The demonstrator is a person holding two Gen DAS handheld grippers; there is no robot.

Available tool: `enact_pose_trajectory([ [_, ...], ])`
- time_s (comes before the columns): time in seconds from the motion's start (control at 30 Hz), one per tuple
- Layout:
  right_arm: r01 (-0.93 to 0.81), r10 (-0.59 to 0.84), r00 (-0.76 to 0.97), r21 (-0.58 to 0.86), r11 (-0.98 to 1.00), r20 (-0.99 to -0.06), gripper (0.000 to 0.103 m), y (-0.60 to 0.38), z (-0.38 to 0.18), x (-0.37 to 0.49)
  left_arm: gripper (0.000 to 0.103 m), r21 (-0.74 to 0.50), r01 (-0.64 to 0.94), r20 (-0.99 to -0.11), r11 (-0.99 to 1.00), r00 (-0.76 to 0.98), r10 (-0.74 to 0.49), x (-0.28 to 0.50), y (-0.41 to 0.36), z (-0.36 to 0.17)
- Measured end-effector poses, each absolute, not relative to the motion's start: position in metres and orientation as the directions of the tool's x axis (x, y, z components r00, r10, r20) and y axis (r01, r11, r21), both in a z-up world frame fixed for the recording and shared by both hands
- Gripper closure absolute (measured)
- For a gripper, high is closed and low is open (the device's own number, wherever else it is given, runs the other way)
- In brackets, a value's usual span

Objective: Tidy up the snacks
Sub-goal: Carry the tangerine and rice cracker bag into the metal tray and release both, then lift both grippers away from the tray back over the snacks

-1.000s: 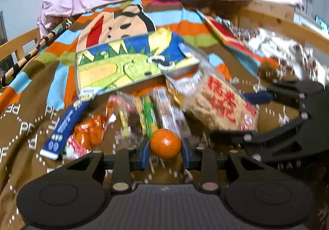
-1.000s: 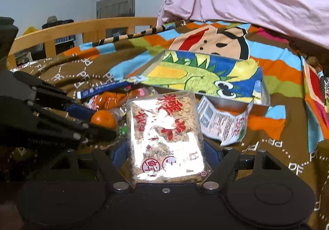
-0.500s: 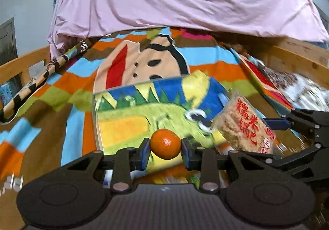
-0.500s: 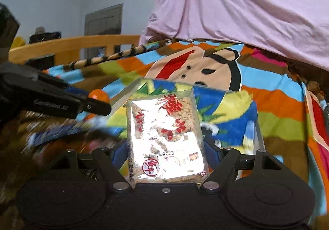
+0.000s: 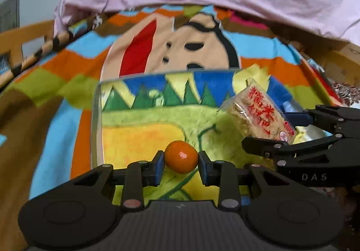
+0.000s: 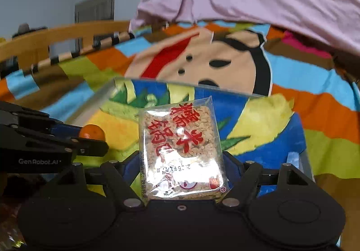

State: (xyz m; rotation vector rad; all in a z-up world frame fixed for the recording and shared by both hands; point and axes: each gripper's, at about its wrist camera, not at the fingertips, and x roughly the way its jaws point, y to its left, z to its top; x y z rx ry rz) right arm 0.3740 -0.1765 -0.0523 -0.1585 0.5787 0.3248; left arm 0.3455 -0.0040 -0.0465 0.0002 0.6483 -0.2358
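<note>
The left gripper is gripping a small orange, and the right gripper is clamping a rice-cracker packet. A second ago both were hanging low over the snack pile on the bed; now they are riding over the clear tray, so the drop-off looks near. Each snack is sitting pinched between its jaws, above the tray's floor.

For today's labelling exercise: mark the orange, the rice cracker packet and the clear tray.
orange [image 5: 181, 156], left wrist view, middle of its peel.
rice cracker packet [image 6: 180, 138], right wrist view, centre of the printed front.
clear tray [image 5: 95, 129], left wrist view, left wall.
</note>
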Motion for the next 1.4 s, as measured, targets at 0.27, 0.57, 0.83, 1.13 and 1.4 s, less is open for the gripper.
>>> enact_pose_trajectory([
  [0.27,-0.331,0.220,0.748,-0.065,0.941,-0.626,0.026,-0.172,-0.073,0.383,0.068,-0.130,0.186,-0.638,0.974,0.736,-0.226,0.350,-0.002,-0.058],
  [0.57,-0.320,0.211,0.743,-0.060,0.945,-0.636,0.013,-0.171,-0.071,0.378,0.038,-0.176,0.156,-0.634,0.972,0.737,-0.233,0.348,0.005,-0.055],
  [0.83,-0.306,0.228,0.813,-0.059,0.950,-0.536,0.001,-0.184,-0.040,0.347,0.017,-0.244,0.092,-0.535,0.965,0.817,-0.214,0.314,0.018,-0.029],
  [1.13,-0.254,0.231,0.887,-0.005,0.967,-0.400,0.001,-0.214,0.003,0.296,0.002,-0.238,0.037,-0.432,0.970,0.891,-0.140,0.251,0.020,0.003],
  [1.4,-0.276,0.257,0.896,0.000,0.961,-0.361,0.001,-0.221,0.027,0.237,0.001,-0.192,0.033,-0.365,0.981,0.925,-0.102,0.188,0.009,0.026],
])
